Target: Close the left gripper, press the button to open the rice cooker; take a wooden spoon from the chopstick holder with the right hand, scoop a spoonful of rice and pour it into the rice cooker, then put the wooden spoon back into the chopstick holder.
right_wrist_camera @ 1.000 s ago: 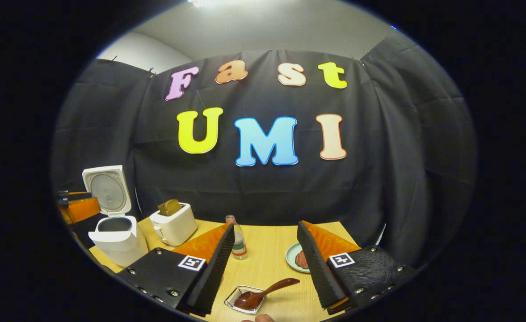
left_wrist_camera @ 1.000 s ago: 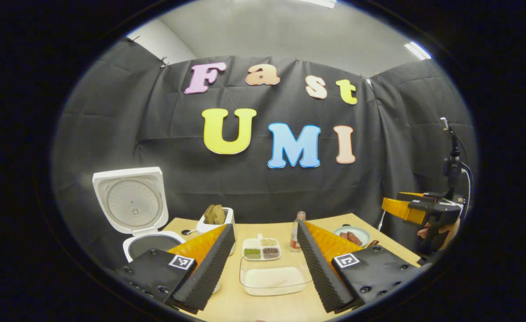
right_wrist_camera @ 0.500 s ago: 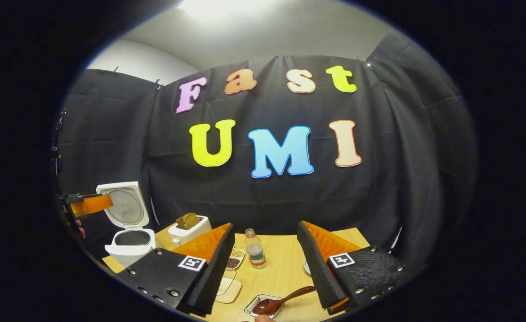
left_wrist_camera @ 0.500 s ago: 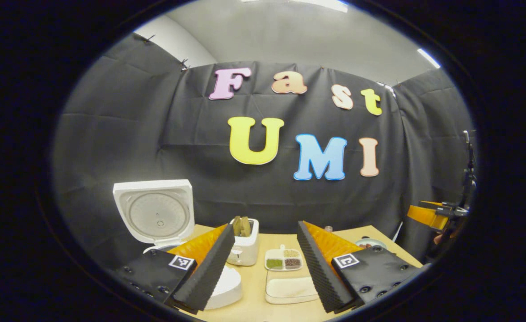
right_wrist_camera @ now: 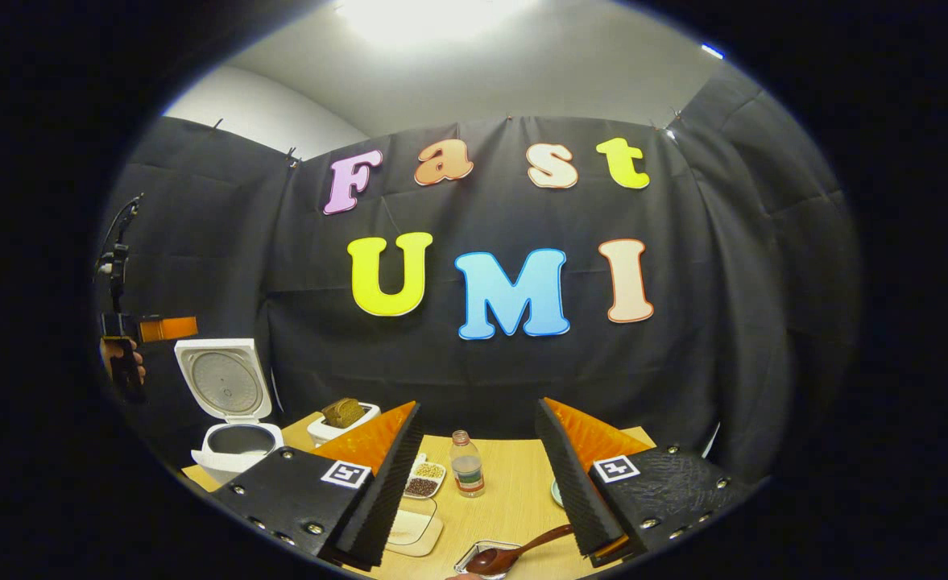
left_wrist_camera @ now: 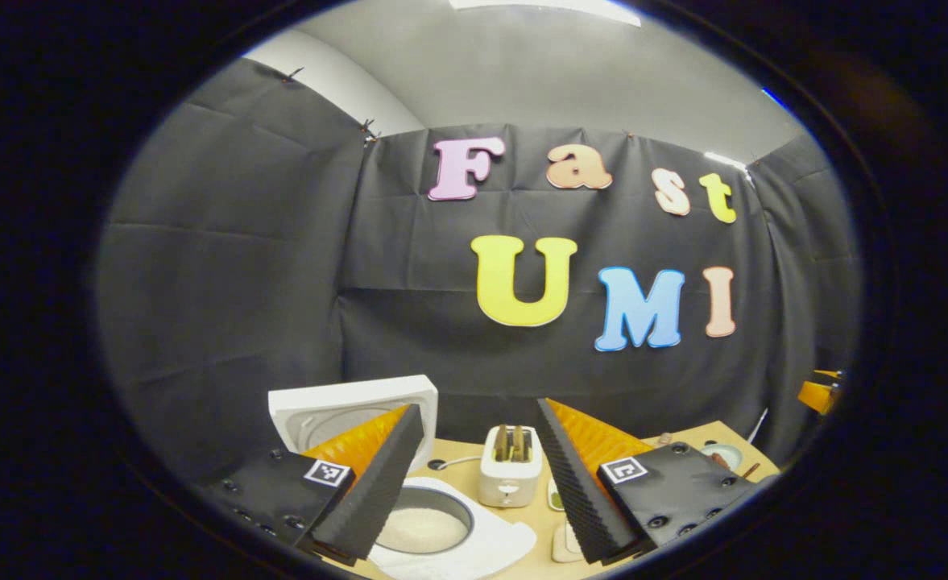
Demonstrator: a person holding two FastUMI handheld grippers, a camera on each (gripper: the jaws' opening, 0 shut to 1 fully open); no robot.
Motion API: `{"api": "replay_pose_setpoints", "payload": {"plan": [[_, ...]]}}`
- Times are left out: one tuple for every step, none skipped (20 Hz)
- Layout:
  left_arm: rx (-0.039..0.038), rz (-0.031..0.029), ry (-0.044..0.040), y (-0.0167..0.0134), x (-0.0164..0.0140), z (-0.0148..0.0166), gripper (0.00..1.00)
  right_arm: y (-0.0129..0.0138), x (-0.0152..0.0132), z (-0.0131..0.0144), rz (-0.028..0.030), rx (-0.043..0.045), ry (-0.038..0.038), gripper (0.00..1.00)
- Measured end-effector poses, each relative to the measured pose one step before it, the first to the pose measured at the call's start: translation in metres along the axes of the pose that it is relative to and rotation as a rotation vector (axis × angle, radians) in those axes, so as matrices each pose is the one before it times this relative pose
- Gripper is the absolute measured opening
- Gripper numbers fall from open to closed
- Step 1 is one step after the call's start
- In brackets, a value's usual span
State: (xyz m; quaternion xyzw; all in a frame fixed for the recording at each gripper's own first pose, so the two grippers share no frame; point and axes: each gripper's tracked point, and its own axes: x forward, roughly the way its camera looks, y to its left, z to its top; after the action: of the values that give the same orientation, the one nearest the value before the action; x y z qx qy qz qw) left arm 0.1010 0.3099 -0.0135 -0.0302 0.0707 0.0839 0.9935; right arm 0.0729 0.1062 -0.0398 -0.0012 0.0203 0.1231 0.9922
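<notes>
toaster (left_wrist_camera: 509, 466): white, bread in slots, table centre; bottle (right_wrist_camera: 466, 463): upright, 12 o'clock on table (right_wrist_camera: 506, 491); divided dish (right_wrist_camera: 424, 479): beans, at bottle's 9 o'clock; plate (left_wrist_camera: 721, 456): 3 o'clock edge

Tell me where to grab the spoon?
Grab the spoon by its thin handle, the end nearest the right gripper. Come from above, fingers either side of it. The bowl end rests in the small tray, while the handle sticks out up and to the right, likely easiest to pinch.
</notes>
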Motion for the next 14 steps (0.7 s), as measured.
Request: {"api": "replay_pose_setpoints", "payload": {"plan": [[-0.00463, 0.0243, 0.0002, 0.01308, 0.00873, 0.00564, 0.96, -0.00011, -0.00026, 0.0, -0.00701, -0.00105, 0.00318, 0.85], [-0.00237, 0.00963, -0.00112, 0.00891, 0.00888, 0.00443, 0.97, -0.00194, -0.0002, -0.00019, -0.00853, -0.00216, 0.00217, 0.85], [0.00369, 0.00836, -0.00517, 0.00578, 0.01042, 0.00568, 0.97, 0.00066, -0.00081, 0.00126, -0.002, 0.00066, -0.00213, 0.85], [0.0125, 0.00712, -0.00335, 0.00847, 0.00968, 0.00284, 0.97, -0.00129, -0.00084, 0.00082, -0.00863, -0.00007, -0.00176, 0.85], [0.01509, 0.00788, 0.00321, 0.0077, 0.01071, 0.00042, 0.97, -0.00136, 0.00052, 0.00103, -0.00476, 0.00122, -0.00229, 0.85], [0.01117, 0.00708, 0.00452, 0.0061, 0.01085, 0.0, 0.97, -0.00079, 0.00078, -0.00049, -0.00583, -0.00165, 0.00161, 0.85], [0.00704, 0.00495, 0.00432, 0.00586, 0.01184, 0.00108, 0.97, 0.00004, 0.00004, 0.00001, -0.00222, -0.00113, 0.00334, 0.85], [-0.00241, 0.0102, 0.01006, 0.00859, 0.0124, -0.0027, 0.96, -0.00115, 0.00153, -0.00081, -0.00536, -0.00335, 0.00442, 0.85], [-0.00735, 0.01884, 0.00853, 0.00903, 0.01289, -0.00021, 0.96, -0.0006, 0.00215, -0.00024, -0.00377, -0.00427, 0.00283, 0.85], [-0.00675, 0.03001, 0.01135, 0.01202, 0.01282, -0.00053, 0.96, -0.00105, 0.00167, -0.0005, -0.00481, -0.00417, 0.00168, 0.85], [-0.00798, 0.0197, 0.0071, 0.00799, 0.01285, -0.00038, 0.96, -0.00188, 0.00179, -0.00078, -0.008, -0.00555, 0.00216, 0.85], [-0.01478, 0.02803, 0.01969, 0.00772, 0.01079, -0.00574, 0.97, -0.00121, 0.00184, -0.00051, -0.00647, -0.003, 0.00294, 0.85], [-0.02063, 0.02742, 0.01534, 0.00894, 0.01285, -0.00302, 0.97, -0.00087, 0.00194, -0.00114, -0.00632, -0.00104, 0.00367, 0.85], [-0.01603, 0.02887, 0.01099, 0.00639, 0.00974, -0.00244, 0.96, -0.00083, 0.00239, -0.00012, -0.00555, 0.00045, 0.00245, 0.85]]}}
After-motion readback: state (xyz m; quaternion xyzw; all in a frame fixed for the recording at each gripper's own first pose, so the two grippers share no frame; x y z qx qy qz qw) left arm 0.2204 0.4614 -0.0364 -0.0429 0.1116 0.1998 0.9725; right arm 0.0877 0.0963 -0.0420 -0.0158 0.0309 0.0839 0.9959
